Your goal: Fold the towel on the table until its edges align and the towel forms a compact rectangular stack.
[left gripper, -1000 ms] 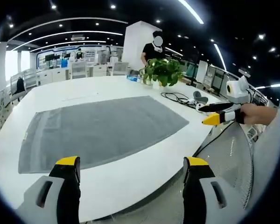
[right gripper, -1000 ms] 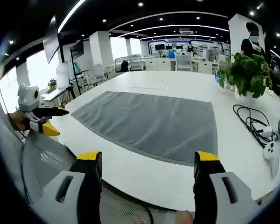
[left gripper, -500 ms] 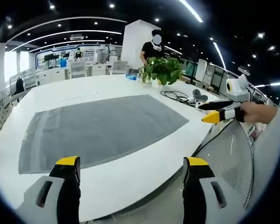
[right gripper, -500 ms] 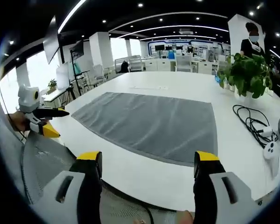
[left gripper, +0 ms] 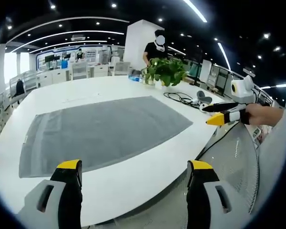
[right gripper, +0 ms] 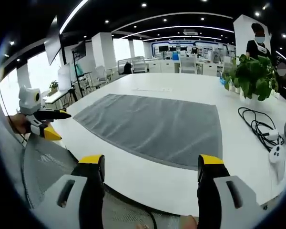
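A grey towel [left gripper: 102, 131] lies spread flat on the white table [left gripper: 128, 179]; the right gripper view has the same towel [right gripper: 157, 126] on the table [right gripper: 157, 183]. My left gripper [left gripper: 134, 166] hangs open in front of the table's near edge, short of the towel, nothing between its yellow-tipped jaws. My right gripper [right gripper: 151, 160] is open too, just off the near edge. In the left gripper view the right gripper [left gripper: 220, 113] shows at the right, held in a hand. In the right gripper view the left gripper [right gripper: 46, 123] shows at the left.
A potted plant [left gripper: 166, 71] stands at the table's far side, with a black cable [left gripper: 181, 100] and a white controller [right gripper: 275, 153] beside it. A mesh chair back [left gripper: 233, 162] sits below the table edge. A person [left gripper: 156, 47] stands behind the plant. Desks and chairs fill the background.
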Tool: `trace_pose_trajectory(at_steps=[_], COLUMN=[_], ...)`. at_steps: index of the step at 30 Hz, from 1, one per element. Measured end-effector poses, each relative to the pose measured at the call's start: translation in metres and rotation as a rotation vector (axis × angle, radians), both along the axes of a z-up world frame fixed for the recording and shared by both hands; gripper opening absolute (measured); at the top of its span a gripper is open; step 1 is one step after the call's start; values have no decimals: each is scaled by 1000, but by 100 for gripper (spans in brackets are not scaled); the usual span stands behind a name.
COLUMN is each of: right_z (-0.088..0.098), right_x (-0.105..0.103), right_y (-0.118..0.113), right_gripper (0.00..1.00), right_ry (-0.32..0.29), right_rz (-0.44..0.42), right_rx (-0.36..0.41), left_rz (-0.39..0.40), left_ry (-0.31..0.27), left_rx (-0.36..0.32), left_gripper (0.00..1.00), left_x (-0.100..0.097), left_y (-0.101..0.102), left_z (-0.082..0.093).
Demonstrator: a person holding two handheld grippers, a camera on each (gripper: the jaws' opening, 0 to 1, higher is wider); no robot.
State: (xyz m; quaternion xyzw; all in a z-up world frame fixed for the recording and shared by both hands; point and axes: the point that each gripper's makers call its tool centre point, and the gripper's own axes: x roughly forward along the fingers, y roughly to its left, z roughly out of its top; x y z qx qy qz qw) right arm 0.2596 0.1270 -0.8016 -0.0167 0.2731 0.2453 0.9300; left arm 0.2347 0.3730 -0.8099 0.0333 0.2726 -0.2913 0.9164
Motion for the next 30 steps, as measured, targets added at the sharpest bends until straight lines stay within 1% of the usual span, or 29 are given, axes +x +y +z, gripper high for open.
trace_pose_trajectory(at_steps=[2,8,30], right_z=[1,-1,-1], right_x=[0,-1,-2], right_y=[0,3,4], right_gripper=[82,83,82], right_ry=[-8,-5,4], right_rz=[0,23,23], right_rx=[-5,-22,-18], left_rz=[-1,-8,-28], left_ry=[0,0,9], left_rx=[0,12,25], left_gripper=[94,94,92], left_x=[0,-1,-3], left_y=[0,-1,-4], left_z=[0,-1,0])
